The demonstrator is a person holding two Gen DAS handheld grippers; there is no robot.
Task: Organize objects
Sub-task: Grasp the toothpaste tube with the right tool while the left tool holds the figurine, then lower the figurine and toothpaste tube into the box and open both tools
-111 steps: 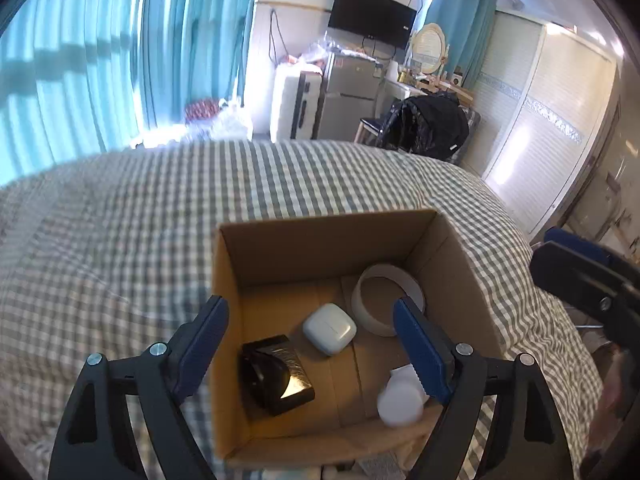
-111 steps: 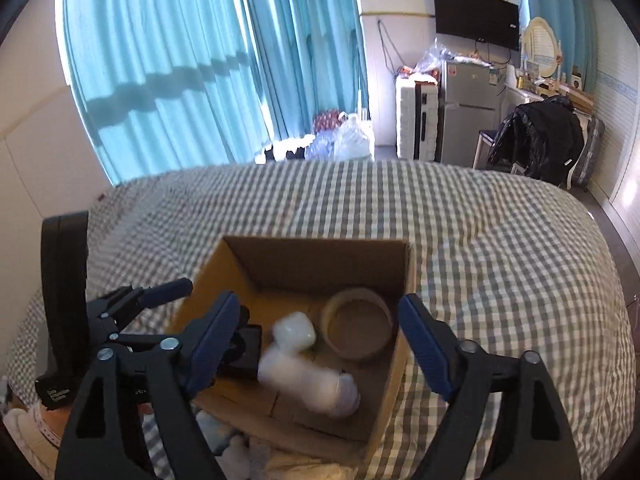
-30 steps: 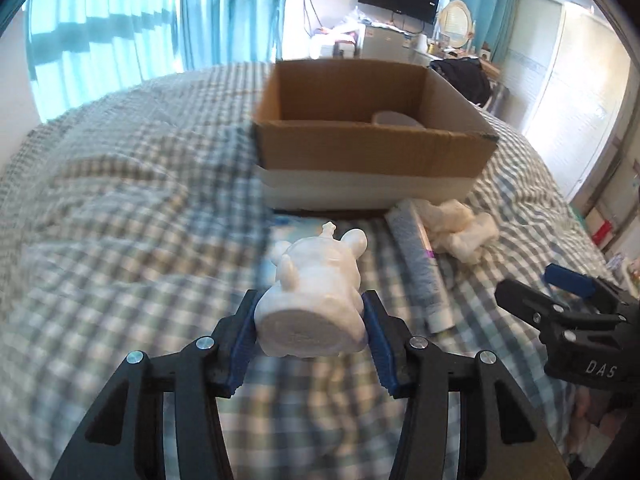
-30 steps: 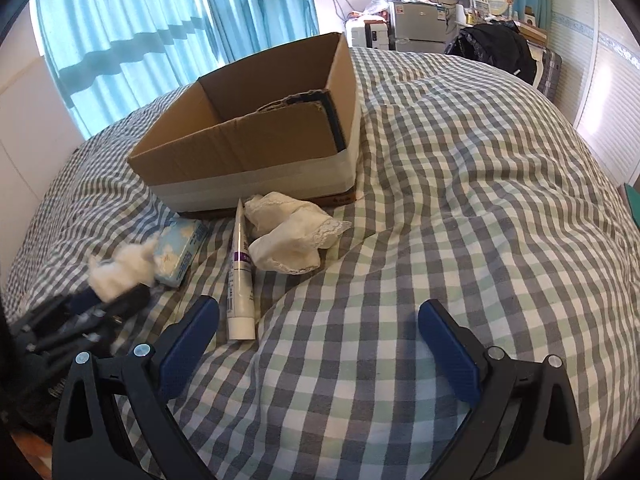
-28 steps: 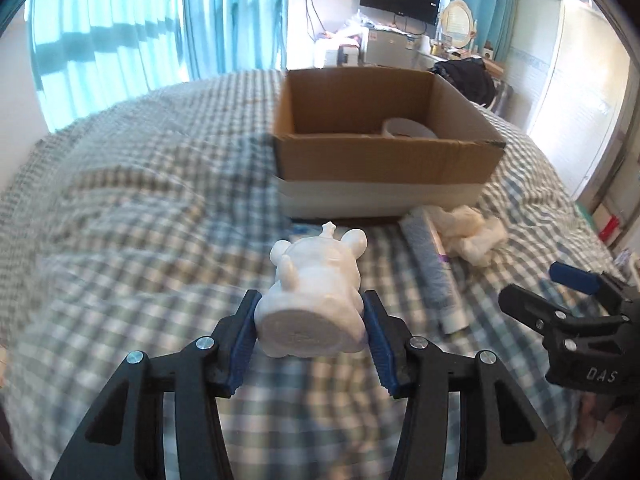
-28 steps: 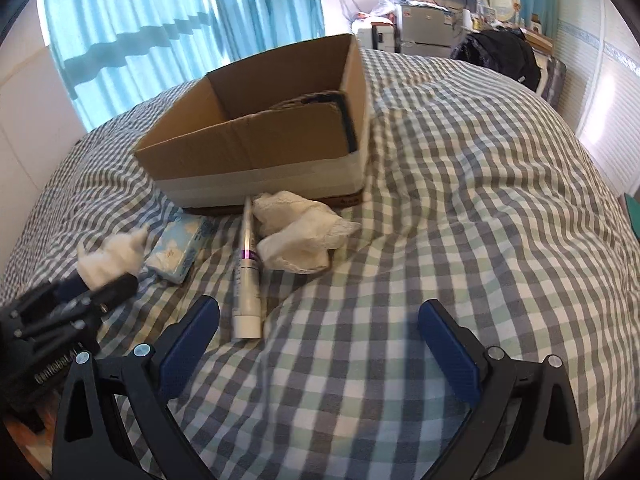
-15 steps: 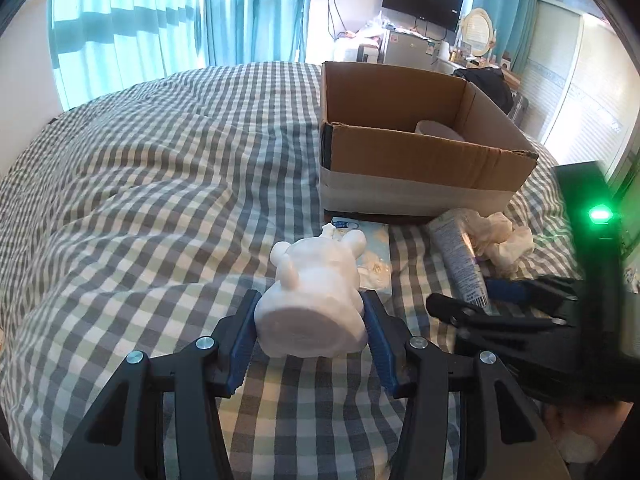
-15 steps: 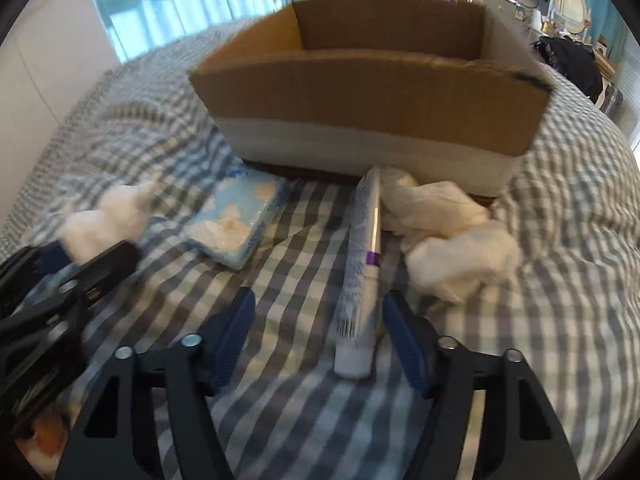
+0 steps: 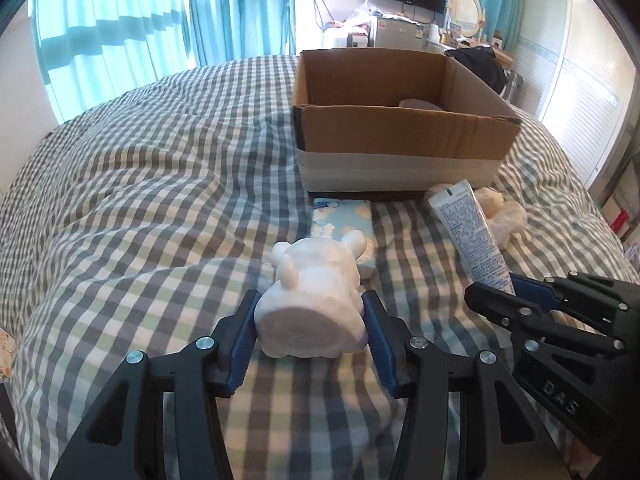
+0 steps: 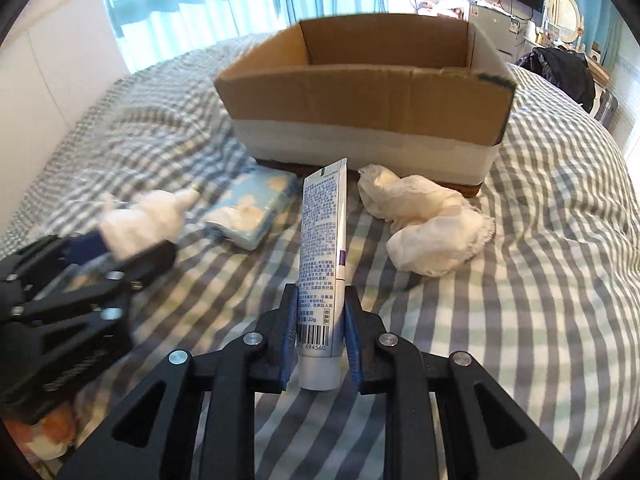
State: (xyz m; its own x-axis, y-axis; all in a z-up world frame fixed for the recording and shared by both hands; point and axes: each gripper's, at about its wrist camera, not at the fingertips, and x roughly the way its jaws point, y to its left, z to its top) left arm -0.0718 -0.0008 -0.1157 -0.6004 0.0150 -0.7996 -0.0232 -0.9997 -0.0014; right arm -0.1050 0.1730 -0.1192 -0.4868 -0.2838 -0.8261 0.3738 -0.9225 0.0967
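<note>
- the left gripper [image 9: 311, 322] is clamped on a matte white, rounded animal figurine [image 9: 316, 288], flat base toward the camera, above the grey-and-white checked bedspread [image 9: 140, 200].
- the right gripper [image 10: 321, 330] is closed on the cap end of a smooth white printed tube [image 10: 323, 256].
- an open brown cardboard box [image 10: 360, 92] sits beyond, with a soft blue tissue pack [image 10: 252, 208] and a crumpled white cloth [image 10: 424, 220] lying before it.

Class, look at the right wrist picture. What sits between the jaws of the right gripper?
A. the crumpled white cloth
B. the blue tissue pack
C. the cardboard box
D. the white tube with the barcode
D: the right gripper has its jaws closed on the cap end of the white tube, while the tissue pack, the cloth and the cardboard box lie apart from it on the bed.
</note>
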